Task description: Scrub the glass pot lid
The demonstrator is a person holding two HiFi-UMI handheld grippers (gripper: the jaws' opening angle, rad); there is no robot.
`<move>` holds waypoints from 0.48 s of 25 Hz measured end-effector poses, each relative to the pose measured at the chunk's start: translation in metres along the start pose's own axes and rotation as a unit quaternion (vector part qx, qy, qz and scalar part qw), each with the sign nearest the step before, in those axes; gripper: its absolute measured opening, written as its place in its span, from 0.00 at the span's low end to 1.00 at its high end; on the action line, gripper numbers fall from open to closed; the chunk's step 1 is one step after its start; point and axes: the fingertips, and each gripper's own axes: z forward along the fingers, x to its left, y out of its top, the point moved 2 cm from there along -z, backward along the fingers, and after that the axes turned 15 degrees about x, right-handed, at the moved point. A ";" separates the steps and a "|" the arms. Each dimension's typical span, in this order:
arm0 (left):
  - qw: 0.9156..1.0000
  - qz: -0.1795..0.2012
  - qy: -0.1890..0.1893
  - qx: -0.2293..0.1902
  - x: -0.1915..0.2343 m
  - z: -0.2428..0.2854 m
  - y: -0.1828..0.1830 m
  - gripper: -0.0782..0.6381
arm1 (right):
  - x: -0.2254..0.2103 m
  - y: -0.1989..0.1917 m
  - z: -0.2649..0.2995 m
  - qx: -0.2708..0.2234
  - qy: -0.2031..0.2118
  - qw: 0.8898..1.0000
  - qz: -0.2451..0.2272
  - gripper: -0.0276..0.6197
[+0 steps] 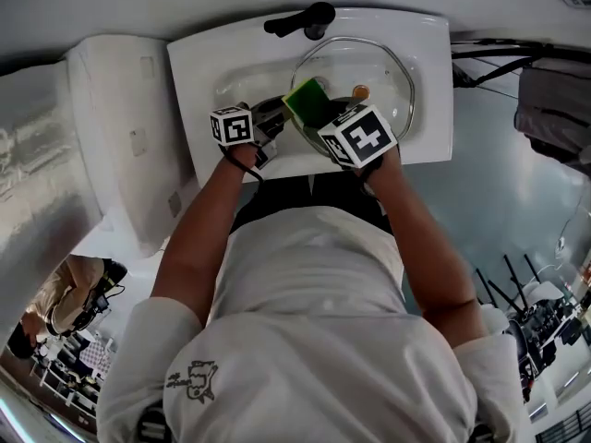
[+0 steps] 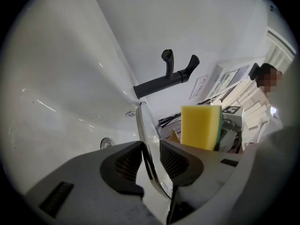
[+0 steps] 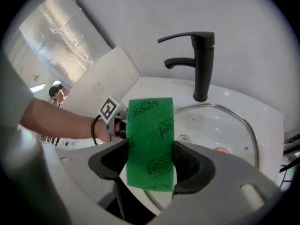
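The round clear glass pot lid [image 1: 380,70] stands on edge over the white basin [image 1: 205,72]. Its metal rim is pinched between the fingers [image 2: 123,165] of the left gripper [image 2: 151,159], which are clenched tight on it. The right gripper [image 3: 150,159] has its fingers [image 3: 191,164] clamped on a yellow sponge with a green scouring face [image 3: 150,139], which pokes out past the fingertips, right by the lid's glass. Touching? Can't tell. No suds on the glass, so the scrubbing looks barely started, with the whole lid left to do.
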 end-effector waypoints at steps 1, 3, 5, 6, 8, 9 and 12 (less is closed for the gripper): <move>1.000 0.000 -0.001 0.000 0.001 0.000 0.000 0.27 | -0.005 0.011 0.001 -0.008 -0.004 1.000 0.019 0.50; 1.000 0.000 -0.003 0.001 0.000 0.000 -0.001 0.27 | -0.017 0.027 0.004 -0.017 -0.018 0.998 0.055 0.50; 1.000 0.001 -0.005 0.002 -0.001 0.000 0.000 0.27 | -0.028 0.036 0.007 -0.019 -0.034 0.996 0.081 0.50; 1.000 0.002 -0.006 0.002 -0.001 0.000 0.000 0.27 | -0.033 0.039 0.009 -0.017 -0.042 0.995 0.091 0.50; 1.000 0.002 -0.007 0.000 -0.001 0.000 0.000 0.27 | -0.038 0.041 0.016 -0.009 -0.053 0.993 0.105 0.50; 1.000 0.002 -0.008 0.001 -0.001 0.000 0.000 0.27 | -0.040 0.041 0.020 -0.005 -0.059 0.992 0.109 0.50; 1.000 0.002 -0.007 0.004 0.000 0.000 -0.002 0.27 | -0.039 0.040 0.029 0.003 -0.074 0.991 0.111 0.50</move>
